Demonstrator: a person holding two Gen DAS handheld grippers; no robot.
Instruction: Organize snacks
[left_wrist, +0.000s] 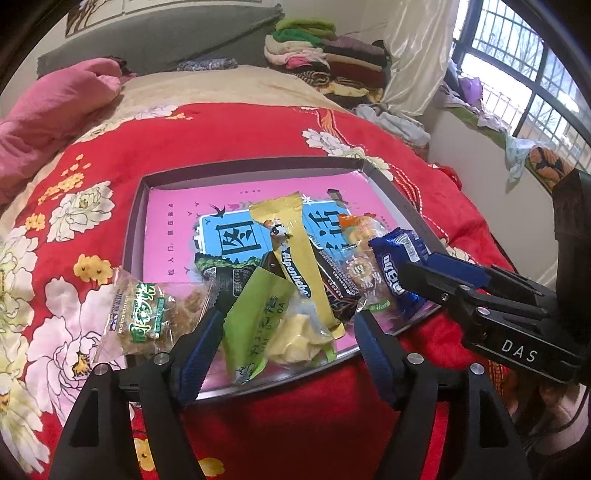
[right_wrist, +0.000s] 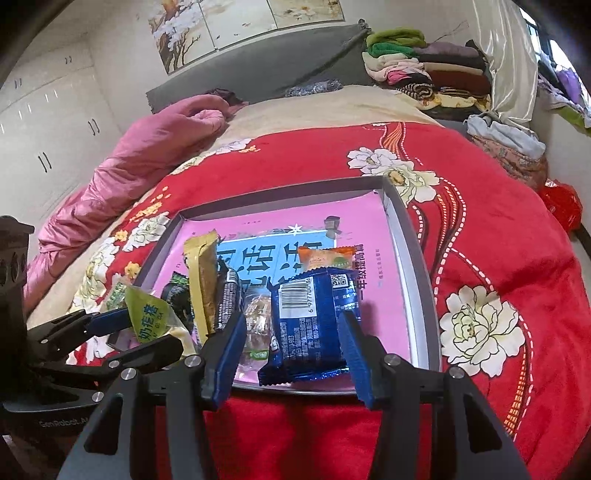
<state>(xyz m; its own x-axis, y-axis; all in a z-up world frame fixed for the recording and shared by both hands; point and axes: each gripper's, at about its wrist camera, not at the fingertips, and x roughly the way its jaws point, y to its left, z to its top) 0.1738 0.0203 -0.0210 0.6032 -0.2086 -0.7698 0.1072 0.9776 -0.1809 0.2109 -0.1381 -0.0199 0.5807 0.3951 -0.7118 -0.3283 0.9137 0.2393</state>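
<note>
The bed's blanket (left_wrist: 332, 140) is red with cream and yellow flowers. On it lies a grey-rimmed tray (left_wrist: 135, 221) lined in pink paper (left_wrist: 170, 236) with a sky-blue panel. The snacks: a blue packet (right_wrist: 310, 314), a yellow bar (left_wrist: 295, 251), a lime-green pouch (left_wrist: 255, 314) (part clear), an orange wrapper (right_wrist: 325, 258). A pink quilt (right_wrist: 147, 147) lies far left.

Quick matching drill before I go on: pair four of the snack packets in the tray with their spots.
1 blue foil biscuit packet
2 green milk-candy packet
3 long yellow Alpenliebe stick
4 clear bag of brown snacks

A hangs over the tray's near left rim
B between the left tongs' fingers
C between the right tongs' fingers
D mid-tray, across the pile

Pairs: 1-C, 2-B, 3-D, 4-A
</note>
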